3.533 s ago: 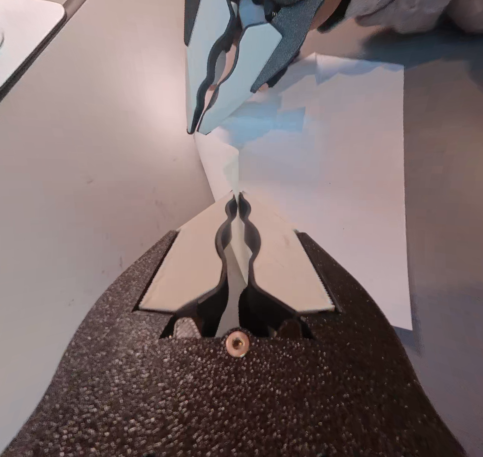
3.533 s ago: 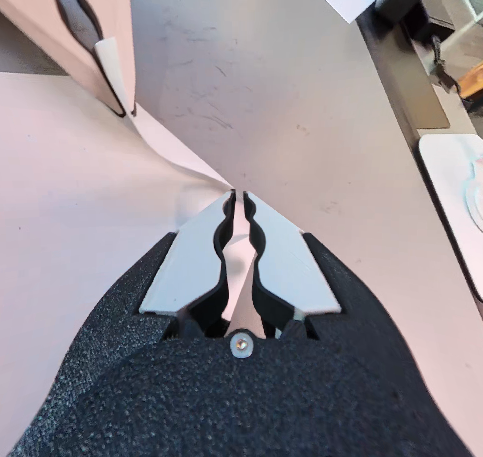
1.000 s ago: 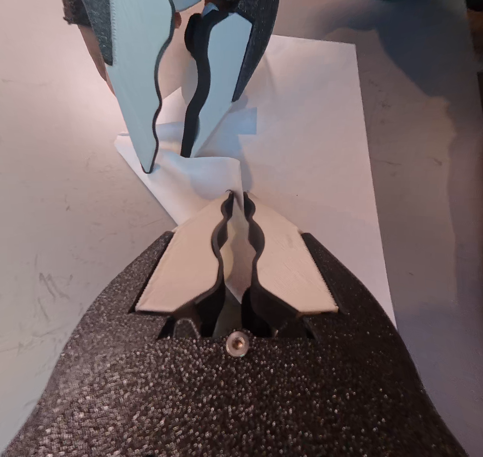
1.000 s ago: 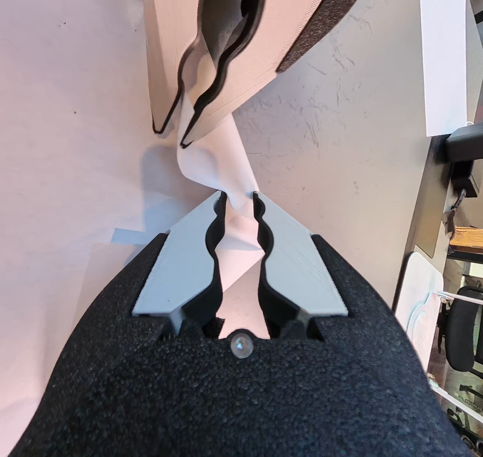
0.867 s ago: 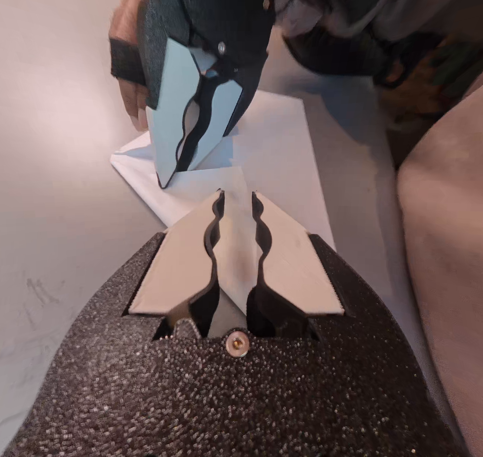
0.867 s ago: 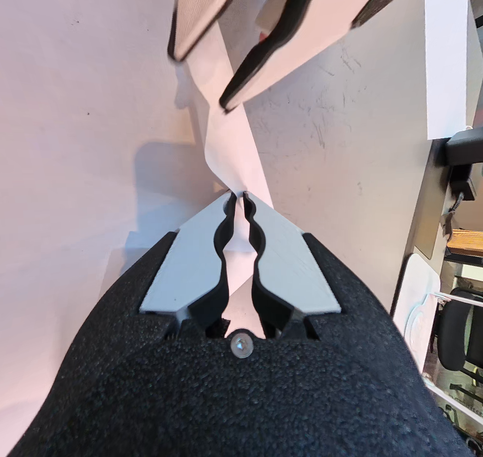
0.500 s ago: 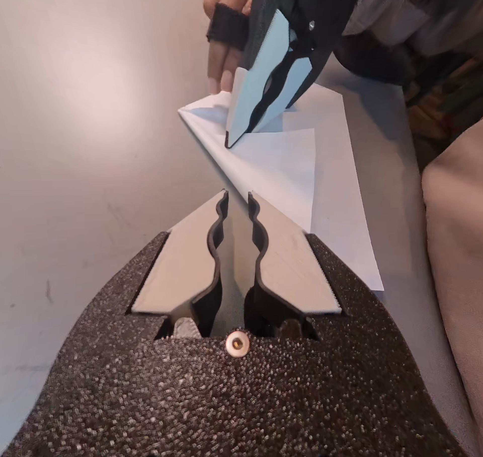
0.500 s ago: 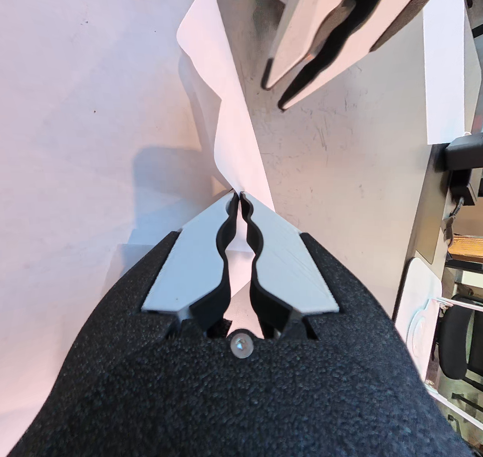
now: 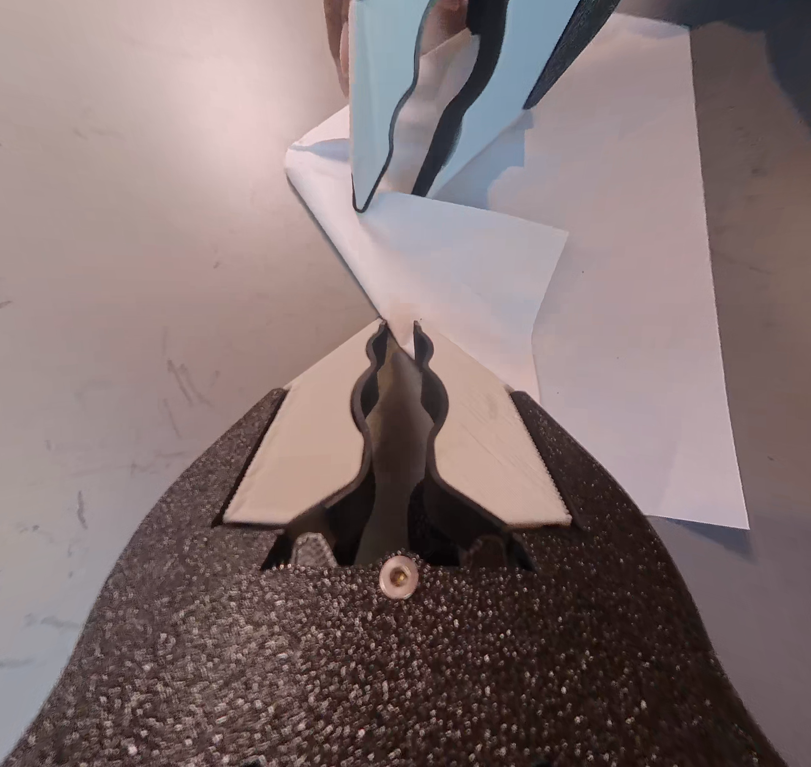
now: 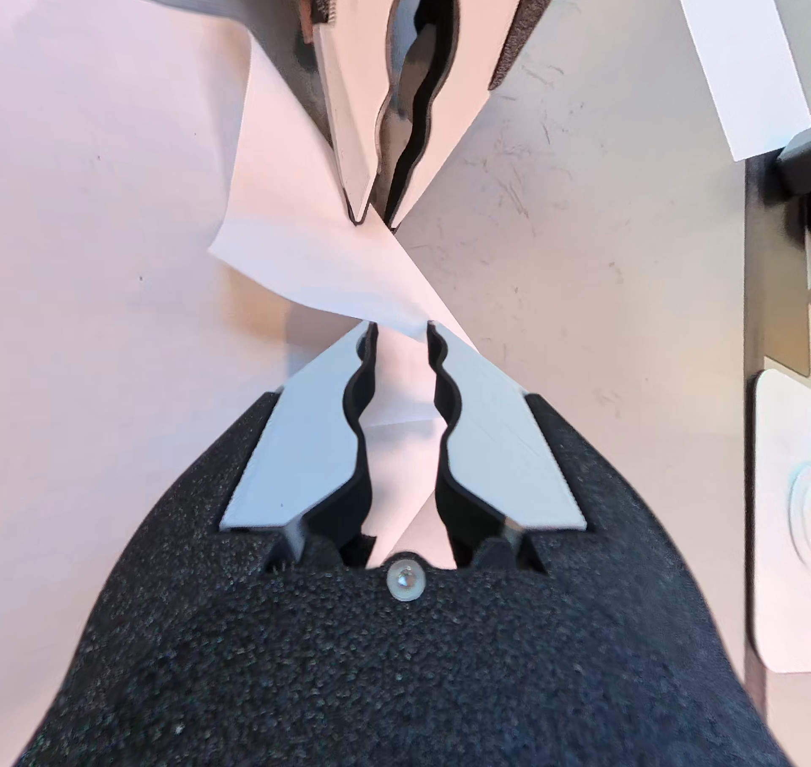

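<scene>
A white paper sheet [image 9: 636, 307] lies on the grey table [image 9: 131, 219] with one corner folded over into a flap [image 9: 461, 271]. My left gripper [image 9: 400, 323] is slightly open, its tips at the near end of the fold edge, which runs in between them. My right gripper [image 9: 390, 201] is open at the far end of the fold, tips on or just above the flap. In the right wrist view the flap [image 10: 329, 271] curls up between my open right gripper [image 10: 401, 328] and the left gripper [image 10: 374, 222]; the sheet [image 10: 109, 263] spreads left.
A person's hand [image 9: 333, 34] shows behind the right gripper. A second white sheet [image 10: 737, 43] lies at the table's far corner. A dark strip [image 10: 755, 263] marks the table edge, with a white rounded pad [image 10: 781, 526] beyond it. Tip to tip, the grippers are about 6 cm apart.
My right gripper has opened and let go of the paper flap. My left gripper, which released earlier, has moved back in to the fold edge. The two grippers are closer together.
</scene>
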